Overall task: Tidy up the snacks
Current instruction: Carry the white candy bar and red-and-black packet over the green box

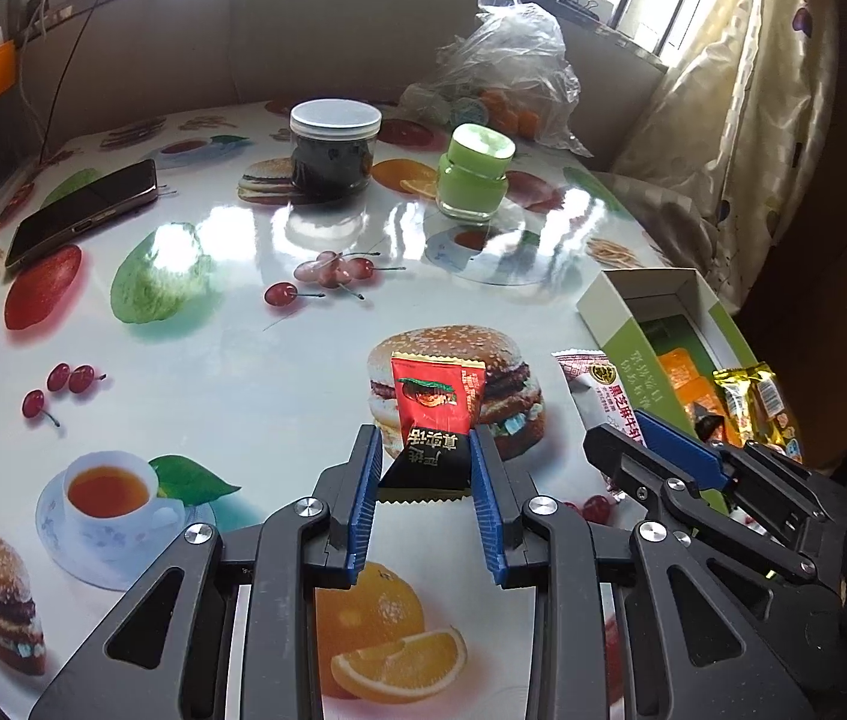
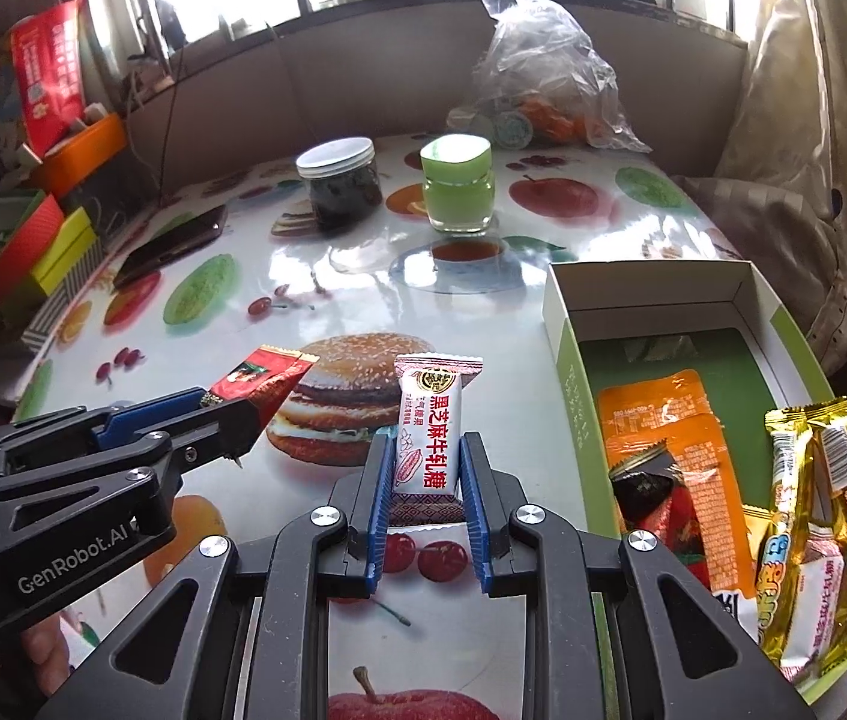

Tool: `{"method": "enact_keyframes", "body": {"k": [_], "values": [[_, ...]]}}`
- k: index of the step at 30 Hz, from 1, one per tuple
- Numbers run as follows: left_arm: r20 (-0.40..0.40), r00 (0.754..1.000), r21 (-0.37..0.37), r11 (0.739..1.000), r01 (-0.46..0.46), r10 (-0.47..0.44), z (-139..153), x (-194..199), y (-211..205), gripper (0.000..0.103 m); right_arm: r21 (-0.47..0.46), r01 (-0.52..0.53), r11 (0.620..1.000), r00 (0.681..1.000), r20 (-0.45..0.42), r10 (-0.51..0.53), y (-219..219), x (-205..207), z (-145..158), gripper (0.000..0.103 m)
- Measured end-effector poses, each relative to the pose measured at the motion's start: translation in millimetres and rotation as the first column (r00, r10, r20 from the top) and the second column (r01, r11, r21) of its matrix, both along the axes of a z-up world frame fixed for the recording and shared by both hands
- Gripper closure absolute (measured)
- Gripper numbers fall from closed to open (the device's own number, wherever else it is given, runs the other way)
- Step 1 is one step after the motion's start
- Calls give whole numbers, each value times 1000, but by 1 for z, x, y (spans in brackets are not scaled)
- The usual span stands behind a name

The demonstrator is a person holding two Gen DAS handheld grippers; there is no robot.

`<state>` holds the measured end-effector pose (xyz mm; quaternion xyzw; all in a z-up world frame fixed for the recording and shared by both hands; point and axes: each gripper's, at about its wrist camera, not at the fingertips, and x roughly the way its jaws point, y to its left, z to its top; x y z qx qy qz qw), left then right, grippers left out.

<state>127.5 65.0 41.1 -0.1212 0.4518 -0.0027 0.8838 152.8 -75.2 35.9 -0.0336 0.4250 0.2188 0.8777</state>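
Pinching a red-and-black snack packet (image 1: 436, 420) in my left tool (image 1: 423, 468), I have it raised above the counter (image 1: 231, 348), over the printed burger. My right tool (image 2: 426, 474) is pressed onto a white nougat bar (image 2: 430, 426) with red lettering, held upright just left of the open green-and-white box (image 2: 567, 372). Inside that box lie orange sachets (image 2: 681, 420) and another red-and-black packet (image 2: 651, 486); gold packets (image 2: 813, 510) rest across its near right edge. Farther back stand a dark jar with a white lid (image 2: 342, 186) and a green jar (image 2: 456, 186), with a phone (image 1: 84, 210) to the left and a plastic bag (image 2: 543, 78) behind.
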Motion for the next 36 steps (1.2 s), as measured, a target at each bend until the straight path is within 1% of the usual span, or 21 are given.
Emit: {"method": "enact_keyframes", "body": {"k": [8, 16, 25, 36], "values": [[42, 999, -6, 1000, 30, -30, 19, -10, -13, 72, 8, 31, 999, 999, 44, -31, -17, -15, 19, 82], [56, 996, -20, 997, 77, -75, 27, -9, -37, 72, 13, 87, 996, 994, 69, -88, -46, -26, 31, 82], [75, 988, -29, 990, 136, -134, 35, -4, -65, 72, 13, 153, 988, 985, 80, -154, -79, -33, 35, 82], [63, 978, -45, 979, 200, -197, 31, 13, -101, 72, 3, 232, 973, 970, 68, -232, -118, -35, 31, 82]]}}
